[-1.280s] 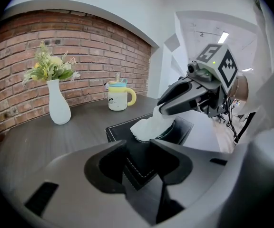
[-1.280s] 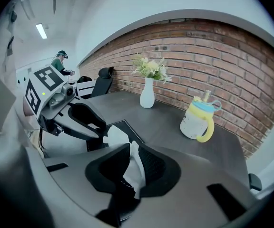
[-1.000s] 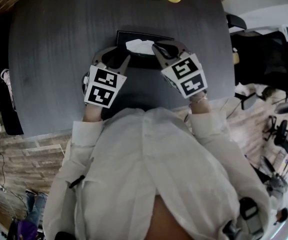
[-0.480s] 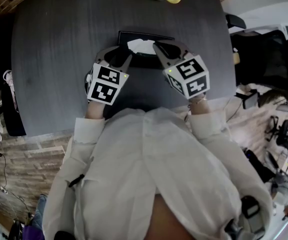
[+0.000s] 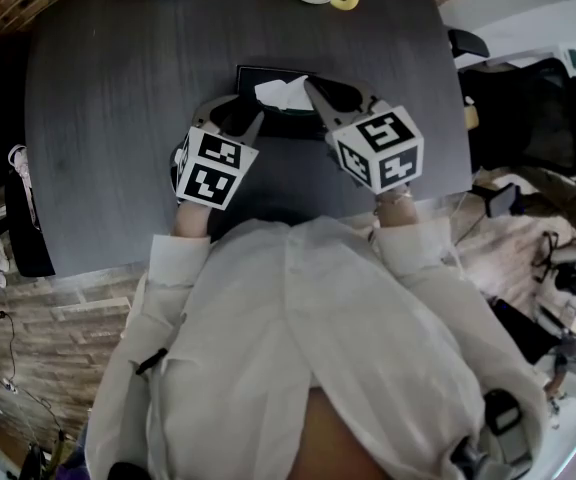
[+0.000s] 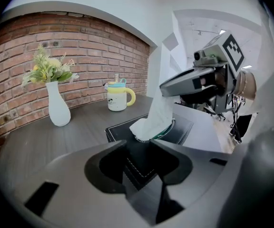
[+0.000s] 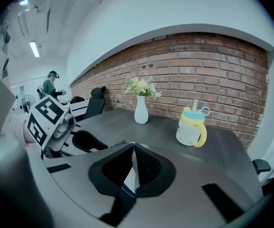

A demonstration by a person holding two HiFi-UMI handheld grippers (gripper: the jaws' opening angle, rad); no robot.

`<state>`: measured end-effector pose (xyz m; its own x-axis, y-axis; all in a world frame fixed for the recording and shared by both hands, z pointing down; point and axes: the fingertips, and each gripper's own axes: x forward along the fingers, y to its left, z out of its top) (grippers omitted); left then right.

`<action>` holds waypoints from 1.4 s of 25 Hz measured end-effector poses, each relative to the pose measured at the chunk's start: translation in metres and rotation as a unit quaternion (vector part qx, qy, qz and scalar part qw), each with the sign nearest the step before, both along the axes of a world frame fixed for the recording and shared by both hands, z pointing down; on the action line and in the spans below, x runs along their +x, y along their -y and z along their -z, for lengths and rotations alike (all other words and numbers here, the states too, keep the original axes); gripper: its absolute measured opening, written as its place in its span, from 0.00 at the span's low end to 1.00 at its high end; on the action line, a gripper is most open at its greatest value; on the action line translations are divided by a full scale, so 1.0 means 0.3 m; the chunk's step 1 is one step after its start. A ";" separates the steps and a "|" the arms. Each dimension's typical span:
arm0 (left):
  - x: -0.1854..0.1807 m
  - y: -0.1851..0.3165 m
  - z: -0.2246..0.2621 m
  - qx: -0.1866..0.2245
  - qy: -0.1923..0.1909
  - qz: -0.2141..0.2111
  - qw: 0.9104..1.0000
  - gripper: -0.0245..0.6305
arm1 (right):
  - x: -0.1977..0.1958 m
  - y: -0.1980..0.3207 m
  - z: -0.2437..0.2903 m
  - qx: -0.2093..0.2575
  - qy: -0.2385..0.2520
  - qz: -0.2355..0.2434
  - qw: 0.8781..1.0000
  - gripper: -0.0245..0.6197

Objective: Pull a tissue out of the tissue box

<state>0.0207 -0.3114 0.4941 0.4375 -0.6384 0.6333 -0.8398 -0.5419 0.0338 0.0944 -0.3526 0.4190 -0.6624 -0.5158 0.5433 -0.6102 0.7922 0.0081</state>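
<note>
- The right gripper (image 7: 132, 147) is clamped on the tissue (image 6: 158, 113), which stands up out of the box (image 6: 120, 129).
- The left gripper (image 6: 138, 145) has its jaws apart, with the box's near corner between them.
- The box sits on the table (image 5: 98, 118).

Vase (image 6: 59, 109) and cup (image 6: 117, 99) on a dark worktop (image 5: 98, 118)

The white vase holds pale flowers; the cup — yellow handle, blue lid — stands near it. A red brick wall (image 6: 56, 46) runs behind.
</note>
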 end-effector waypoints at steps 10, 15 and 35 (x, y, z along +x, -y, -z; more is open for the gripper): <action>-0.005 -0.005 -0.001 0.001 0.005 0.000 1.000 0.26 | 0.007 0.021 0.062 0.006 0.024 -0.008 1.000 0.05; -0.006 -0.002 -0.004 0.005 0.001 0.006 1.000 0.26 | 0.014 0.023 0.083 0.016 0.026 -0.008 1.000 0.05; -0.010 -0.002 -0.008 0.001 0.005 0.006 1.000 0.26 | 0.020 0.071 0.273 0.073 0.079 -0.021 0.994 0.05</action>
